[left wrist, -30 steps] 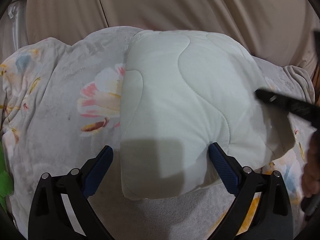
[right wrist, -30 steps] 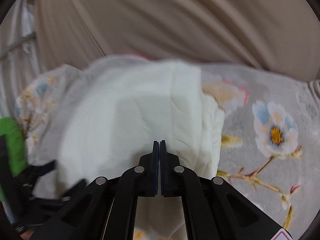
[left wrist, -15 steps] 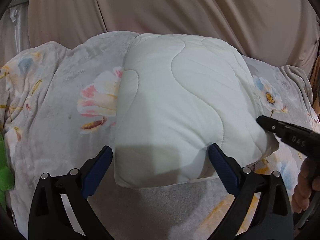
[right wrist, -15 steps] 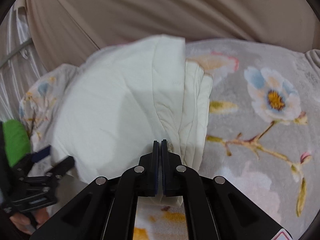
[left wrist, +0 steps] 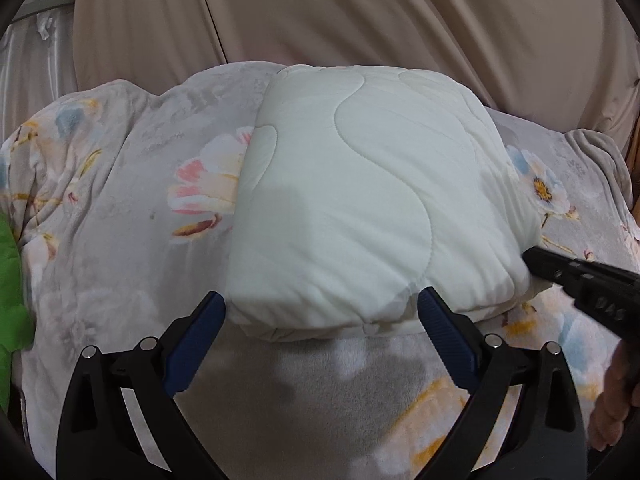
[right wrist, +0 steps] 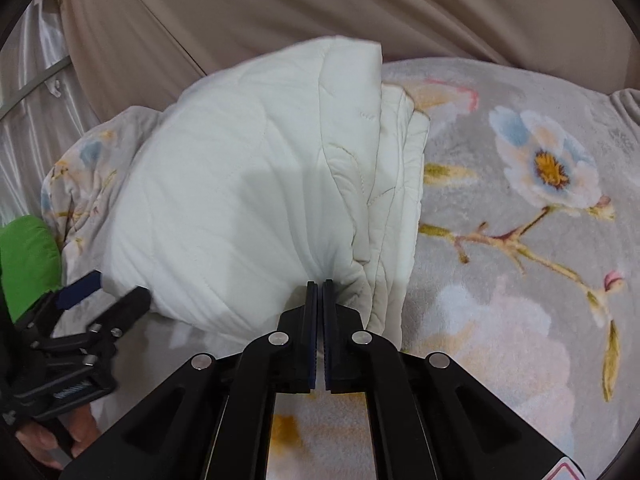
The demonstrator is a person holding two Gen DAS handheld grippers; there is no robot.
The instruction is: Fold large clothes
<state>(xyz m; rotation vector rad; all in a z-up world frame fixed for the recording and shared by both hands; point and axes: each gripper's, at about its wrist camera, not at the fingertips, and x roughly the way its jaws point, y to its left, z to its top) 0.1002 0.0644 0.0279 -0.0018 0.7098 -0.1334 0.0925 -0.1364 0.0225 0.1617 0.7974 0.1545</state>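
Note:
A white quilted garment [left wrist: 360,200] lies folded into a thick bundle on a grey floral blanket [left wrist: 120,200]. My left gripper [left wrist: 320,316] is open, its blue-padded fingers either side of the bundle's near edge. My right gripper [right wrist: 319,286] is shut, its tips pressed against the bundle's near corner [right wrist: 336,264], where the stacked layers [right wrist: 396,184] show; whether cloth is pinched between the pads cannot be told. The right gripper also shows in the left wrist view [left wrist: 532,258], at the bundle's right corner. The left gripper shows in the right wrist view [right wrist: 100,292].
Beige curtains [left wrist: 360,12] hang behind the bed. A green cloth [left wrist: 8,280] lies at the left edge, also seen in the right wrist view [right wrist: 28,252]. The floral blanket [right wrist: 520,200] spreads out to the right of the bundle.
Both grippers have drawn back toward me, so the bundle sits farther away. The right gripper's tips have slid from over the bundle to its near corner. The left jaws stay open.

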